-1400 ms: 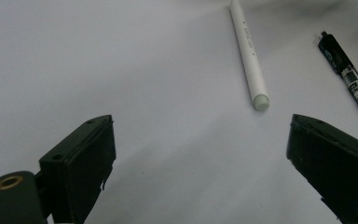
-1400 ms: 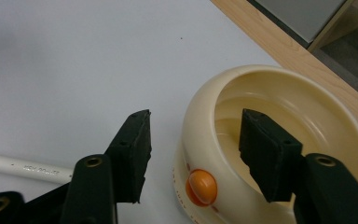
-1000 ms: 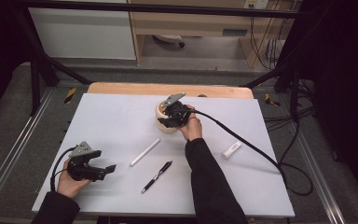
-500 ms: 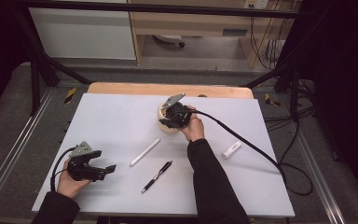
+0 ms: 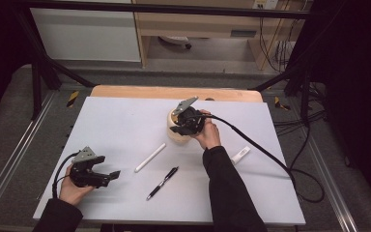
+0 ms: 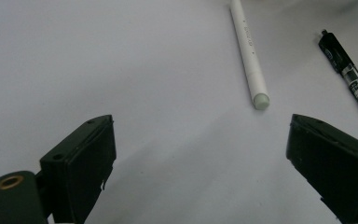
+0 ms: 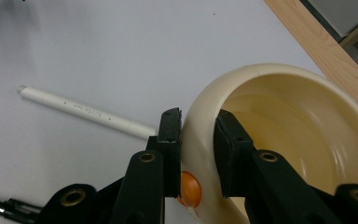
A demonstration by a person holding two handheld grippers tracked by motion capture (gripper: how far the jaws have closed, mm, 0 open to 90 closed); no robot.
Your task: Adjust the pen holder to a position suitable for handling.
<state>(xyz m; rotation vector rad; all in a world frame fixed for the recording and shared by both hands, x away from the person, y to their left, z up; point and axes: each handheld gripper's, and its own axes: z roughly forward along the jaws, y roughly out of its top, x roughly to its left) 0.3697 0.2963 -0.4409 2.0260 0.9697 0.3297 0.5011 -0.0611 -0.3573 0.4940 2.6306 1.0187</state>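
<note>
With its jaws clamped on the rim, the right gripper [image 7: 196, 140] holds the cream bowl [image 7: 279, 140] at the table's [image 5: 125, 121] far middle.

One jaw sits inside the wall, one outside. The left gripper [image 6: 200, 154] rests wide apart and empty; the white pen [image 6: 249, 56] lies just ahead of it, long axis pointing away, with the black pen [image 6: 349, 77] beside it, both nearer this hand.

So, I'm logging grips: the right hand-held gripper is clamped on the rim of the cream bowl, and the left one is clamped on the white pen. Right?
Not quite. The right hand-held gripper does clamp the cream bowl's rim, but the left hand-held gripper is open and holds nothing; the left gripper view shows the white pen lying beyond it.
</note>
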